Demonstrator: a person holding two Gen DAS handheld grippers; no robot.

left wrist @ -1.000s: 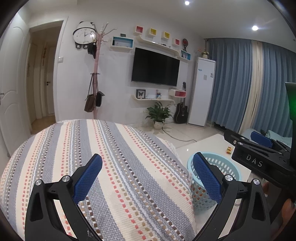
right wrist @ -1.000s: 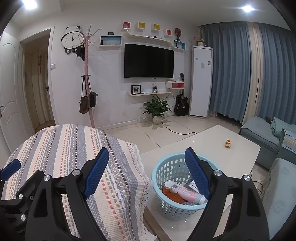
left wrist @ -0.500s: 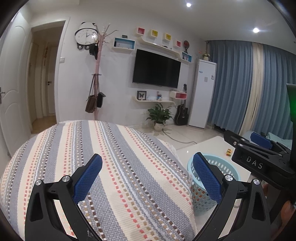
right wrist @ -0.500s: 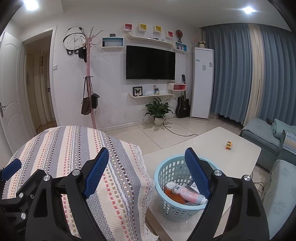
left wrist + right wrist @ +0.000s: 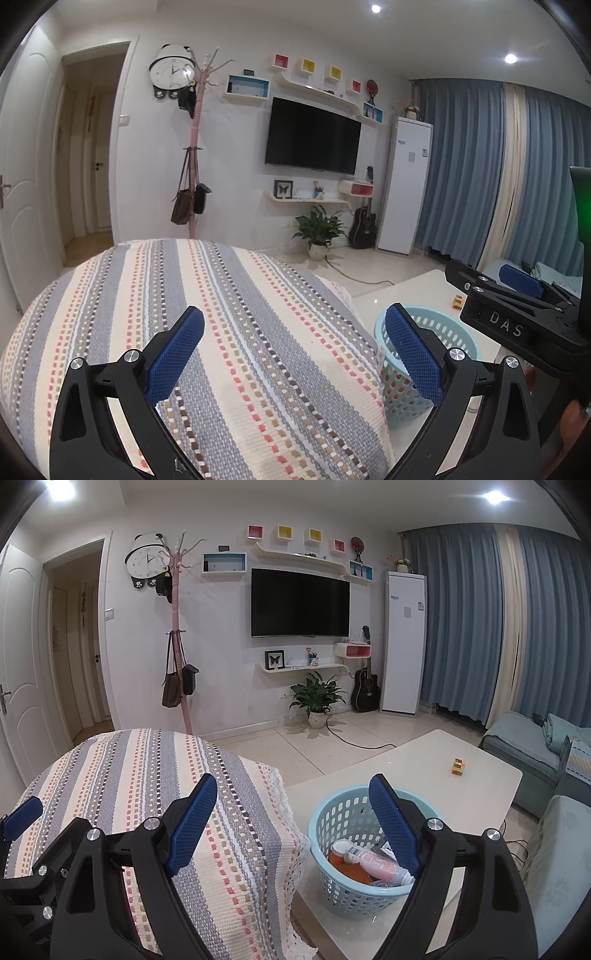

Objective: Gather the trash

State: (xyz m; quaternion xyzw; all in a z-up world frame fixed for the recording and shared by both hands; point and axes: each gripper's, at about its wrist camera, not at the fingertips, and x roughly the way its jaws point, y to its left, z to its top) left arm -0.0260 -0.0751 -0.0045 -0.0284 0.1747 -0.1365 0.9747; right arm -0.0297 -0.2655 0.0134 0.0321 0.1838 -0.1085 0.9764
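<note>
Trash (image 5: pixel 373 864) sits in the blue basket (image 5: pixel 332 893) on the white surface (image 5: pixel 424 768); we judge it light, slick plastic, best pinched mid-body, both left tool (image 5: pixel 295 354) and right tool (image 5: pixel 293 823) spread apart, empty.

Left gripper (image 5: pixel 293 354) and right gripper (image 5: pixel 291 819) hover, jaws spread, empty.

Both wrist views face the black wall television (image 5: pixel 312 137) (image 5: pixel 300 603) from behind the striped woven cover (image 5: pixel 221 332) (image 5: pixel 155 782), sharing the pale-blue plastic basket (image 5: pixel 454 334) (image 5: pixel 332 812).
</note>
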